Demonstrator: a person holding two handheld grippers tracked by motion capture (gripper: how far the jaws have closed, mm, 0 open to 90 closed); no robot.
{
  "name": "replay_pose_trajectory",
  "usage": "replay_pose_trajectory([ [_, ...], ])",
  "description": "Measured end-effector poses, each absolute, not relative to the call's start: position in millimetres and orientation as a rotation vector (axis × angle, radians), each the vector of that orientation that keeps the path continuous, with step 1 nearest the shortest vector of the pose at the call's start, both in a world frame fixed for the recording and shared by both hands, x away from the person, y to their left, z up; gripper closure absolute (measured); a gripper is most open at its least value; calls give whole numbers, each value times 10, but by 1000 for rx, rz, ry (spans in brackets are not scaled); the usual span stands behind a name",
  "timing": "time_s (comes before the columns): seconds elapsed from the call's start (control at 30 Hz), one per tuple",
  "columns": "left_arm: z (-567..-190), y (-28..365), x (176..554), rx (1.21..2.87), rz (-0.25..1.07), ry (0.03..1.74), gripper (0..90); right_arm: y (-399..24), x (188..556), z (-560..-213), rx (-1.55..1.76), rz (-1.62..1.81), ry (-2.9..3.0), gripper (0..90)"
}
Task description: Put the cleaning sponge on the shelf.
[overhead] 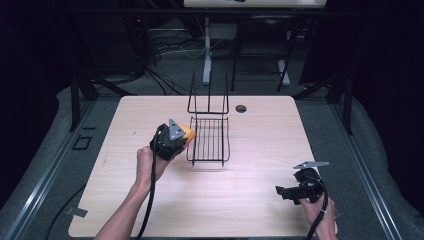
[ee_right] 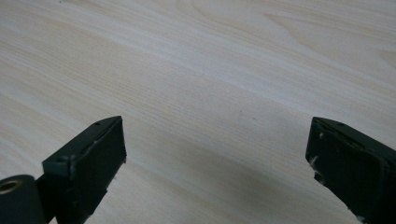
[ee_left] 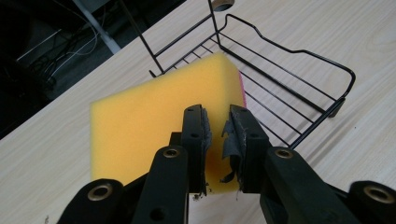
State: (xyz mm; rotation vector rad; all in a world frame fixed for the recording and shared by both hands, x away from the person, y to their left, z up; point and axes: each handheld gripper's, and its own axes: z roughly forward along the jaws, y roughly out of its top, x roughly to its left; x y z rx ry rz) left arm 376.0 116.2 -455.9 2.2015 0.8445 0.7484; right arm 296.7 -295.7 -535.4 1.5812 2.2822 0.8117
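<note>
Wire rack [overhead: 209,137] stands mid-table, its tall uprights at the 12 o'clock end; low rim at 3 and 6. Bare table [overhead: 260,195] from 4 to 8 o'clock is open for 2 grippers to pass.

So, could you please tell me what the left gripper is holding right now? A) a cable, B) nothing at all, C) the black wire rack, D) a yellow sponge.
D: the left gripper has its fingers pinched on the yellow sponge, just beside the black wire rack.
</note>
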Motion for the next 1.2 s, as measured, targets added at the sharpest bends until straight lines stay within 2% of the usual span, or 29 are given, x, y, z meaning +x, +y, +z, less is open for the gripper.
replay_pose_trajectory([
  [1.2, -4658, 764, 3743, 2234, 719, 708, 764, -2953, 2963, -5353, 1577, 818, 2280, 47],
])
